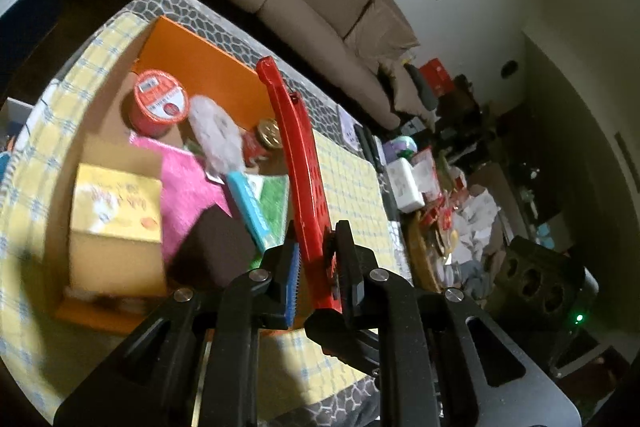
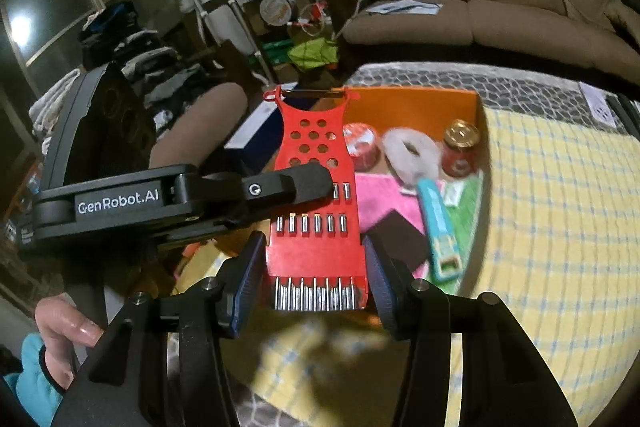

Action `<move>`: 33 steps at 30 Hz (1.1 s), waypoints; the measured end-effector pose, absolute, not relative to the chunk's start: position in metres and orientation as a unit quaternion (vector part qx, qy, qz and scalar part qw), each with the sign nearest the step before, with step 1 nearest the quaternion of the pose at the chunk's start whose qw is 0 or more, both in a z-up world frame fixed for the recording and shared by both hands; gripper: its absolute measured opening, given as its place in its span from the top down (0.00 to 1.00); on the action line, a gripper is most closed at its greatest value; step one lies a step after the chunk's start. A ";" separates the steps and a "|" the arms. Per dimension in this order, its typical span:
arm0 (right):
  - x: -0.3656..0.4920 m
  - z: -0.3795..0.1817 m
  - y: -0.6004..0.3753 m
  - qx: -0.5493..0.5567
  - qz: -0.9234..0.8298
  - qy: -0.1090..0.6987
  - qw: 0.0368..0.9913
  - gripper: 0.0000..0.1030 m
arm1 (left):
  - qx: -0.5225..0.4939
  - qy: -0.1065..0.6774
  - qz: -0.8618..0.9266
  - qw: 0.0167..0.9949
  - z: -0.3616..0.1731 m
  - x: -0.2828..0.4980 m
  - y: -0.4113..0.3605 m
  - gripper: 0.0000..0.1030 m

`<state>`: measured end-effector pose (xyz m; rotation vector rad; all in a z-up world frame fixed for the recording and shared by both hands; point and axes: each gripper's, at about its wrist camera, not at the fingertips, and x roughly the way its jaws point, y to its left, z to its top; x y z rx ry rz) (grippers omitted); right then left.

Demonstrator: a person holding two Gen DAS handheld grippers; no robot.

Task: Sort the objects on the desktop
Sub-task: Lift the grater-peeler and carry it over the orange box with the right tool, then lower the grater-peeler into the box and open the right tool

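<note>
Both grippers hold one red plastic grater (image 2: 316,195) above the orange box (image 2: 420,103). The right gripper (image 2: 316,275) pinches its lower edges between blue pads; the left gripper (image 1: 314,259), entering from nine o'clock in the right wrist view, clamps thinly across its flat face.

Risk: with two grips on one rigid tool, any opposed pull could twist or crack it, or slide it free onto the jar (image 2: 460,147).

Grater: flat, perforated, steel blades, peeler slot at twelve o'clock.
</note>
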<state>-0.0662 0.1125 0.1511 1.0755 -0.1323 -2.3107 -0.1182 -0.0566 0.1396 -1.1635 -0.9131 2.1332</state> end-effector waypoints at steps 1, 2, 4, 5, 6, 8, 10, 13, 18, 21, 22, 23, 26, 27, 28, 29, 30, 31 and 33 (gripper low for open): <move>-0.069 0.149 0.110 0.404 -0.866 -0.051 0.291 0.50 | -0.435 -0.339 0.791 0.266 0.137 -0.123 -0.059 0.85; -0.074 0.147 0.106 0.406 -0.865 -0.052 0.291 0.50 | -0.442 -0.337 0.790 0.259 0.132 -0.130 -0.062 0.85; -0.084 0.139 0.098 0.416 -0.861 -0.053 0.288 0.50 | -0.452 -0.335 0.788 0.250 0.124 -0.141 -0.065 0.85; -0.091 0.135 0.095 0.422 -0.859 -0.052 0.286 0.50 | -0.459 -0.332 0.787 0.244 0.118 -0.146 -0.066 0.85; -0.098 0.129 0.091 0.429 -0.856 -0.051 0.284 0.50 | -0.467 -0.328 0.786 0.237 0.112 -0.152 -0.065 0.84; -0.108 0.119 0.088 0.443 -0.850 -0.054 0.281 0.50 | -0.482 -0.320 0.783 0.229 0.101 -0.160 -0.064 0.84; -0.117 0.107 0.089 0.459 -0.842 -0.068 0.276 0.50 | -0.495 -0.309 0.781 0.223 0.092 -0.166 -0.060 0.84; -0.124 0.092 0.092 0.481 -0.829 -0.095 0.269 0.50 | -0.513 -0.288 0.780 0.212 0.081 -0.173 -0.054 0.84; -0.131 0.076 0.093 0.499 -0.819 -0.112 0.261 0.50 | -0.532 -0.279 0.774 0.199 0.072 -0.179 -0.052 0.84; -0.132 0.073 0.090 0.506 -0.814 -0.109 0.262 0.48 | -0.544 -0.264 0.773 0.192 0.067 -0.179 -0.049 0.86; -0.131 0.073 0.088 0.507 -0.815 -0.103 0.263 0.48 | -0.548 -0.261 0.771 0.192 0.065 -0.179 -0.048 0.86; -0.130 0.073 0.086 0.506 -0.817 -0.093 0.261 0.48 | -0.554 -0.256 0.768 0.195 0.062 -0.178 -0.045 0.86; -0.124 0.077 0.079 0.501 -0.825 -0.049 0.256 0.62 | -0.556 -0.245 0.767 0.206 0.061 -0.175 -0.036 0.86; -0.122 0.077 0.077 0.500 -0.827 -0.037 0.255 0.69 | -0.551 -0.246 0.767 0.216 0.063 -0.173 -0.032 0.86; -0.120 0.078 0.076 0.500 -0.829 -0.025 0.250 0.69 | -0.548 -0.249 0.767 0.224 0.065 -0.173 -0.031 0.86; -0.119 0.079 0.076 0.500 -0.831 -0.016 0.246 0.69 | -0.543 -0.259 0.764 0.234 0.068 -0.171 -0.029 0.86; -0.118 0.080 0.079 0.499 -0.831 -0.016 0.245 0.69 | -0.540 -0.268 0.760 0.241 0.070 -0.172 -0.029 0.86; -0.117 0.082 0.082 0.499 -0.830 -0.023 0.246 0.69 | -0.538 -0.277 0.757 0.247 0.071 -0.171 -0.028 0.87; -0.117 0.089 0.092 0.496 -0.833 -0.037 0.244 0.69 | -0.531 -0.292 0.754 0.254 0.073 -0.171 -0.028 0.87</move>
